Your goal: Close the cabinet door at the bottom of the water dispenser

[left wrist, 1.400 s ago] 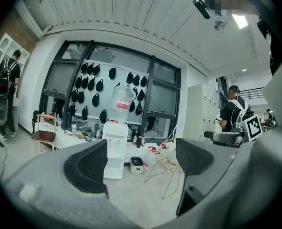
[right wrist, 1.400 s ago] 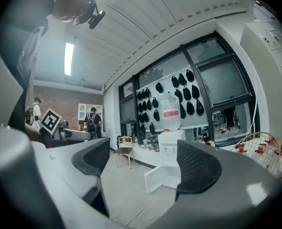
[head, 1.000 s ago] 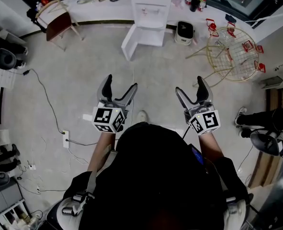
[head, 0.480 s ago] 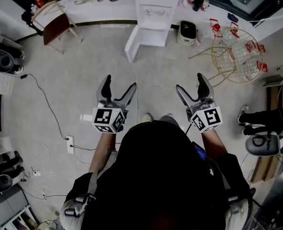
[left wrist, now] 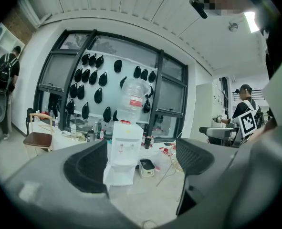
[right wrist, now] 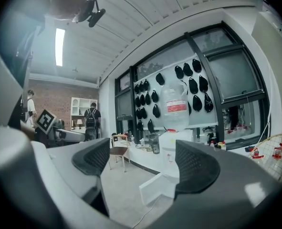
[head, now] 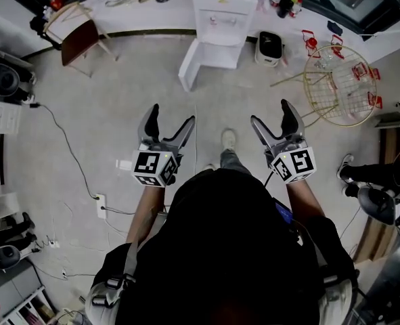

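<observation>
Both tongs are being carried forward, level, well short of the target. The left tongs (head: pixel 170 116) are standing wide open with nothing between them. The right tongs (head: pixel 271 114) are likewise gaping and empty.

The white floor-standing water dispenser with a clear bottle on top (head: pixel 225 12) is sitting far ahead of both tongs, roughly between their lines. Its white bottom cabinet door (head: pixel 189 63) is hanging open, swung out toward the left tongs' side and well apart from either pair.

Change over the last second:
- The dispenser is growing slightly in the head view and drifting toward the right tongs' side.
- A pale shoe (head: pixel 229 139) is now showing on the grey concrete floor (head: pixel 118 100) between the tongs.
- The tongs are keeping the same spread.

Reading: the person is walking in. This is approach only, with the door not yet touched. Judging by the swing, the left tongs are looking better placed to push the door's outer face shut once within reach.
</observation>
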Motion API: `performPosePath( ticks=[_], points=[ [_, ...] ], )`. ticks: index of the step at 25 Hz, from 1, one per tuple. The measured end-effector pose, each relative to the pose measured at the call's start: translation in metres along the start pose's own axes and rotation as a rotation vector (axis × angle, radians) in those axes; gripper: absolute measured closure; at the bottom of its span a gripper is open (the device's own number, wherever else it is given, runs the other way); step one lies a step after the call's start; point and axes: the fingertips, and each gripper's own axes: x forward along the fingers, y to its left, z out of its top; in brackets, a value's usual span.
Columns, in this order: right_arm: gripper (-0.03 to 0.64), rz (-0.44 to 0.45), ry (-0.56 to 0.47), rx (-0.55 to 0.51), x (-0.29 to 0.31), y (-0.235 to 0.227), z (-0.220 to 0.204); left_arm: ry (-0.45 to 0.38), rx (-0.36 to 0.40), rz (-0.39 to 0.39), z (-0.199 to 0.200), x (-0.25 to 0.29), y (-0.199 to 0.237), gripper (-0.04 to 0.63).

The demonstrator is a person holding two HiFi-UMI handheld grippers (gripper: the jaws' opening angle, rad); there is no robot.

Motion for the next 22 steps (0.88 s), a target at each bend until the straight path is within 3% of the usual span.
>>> performPosePath(
  ticks=[11,22],
  points=[
    [0.192,0.061,-0.02,0.0,0.083,-0.076,0.012,0.002,0.005,0.028,0.025,0.092,0.015,0.147],
    [0.192,0.073,0.019,0.025,0.131,-0.156,-0.008,0.053,0.022,0.076,0.011,0.18,0.03,0.147]
  ],
)
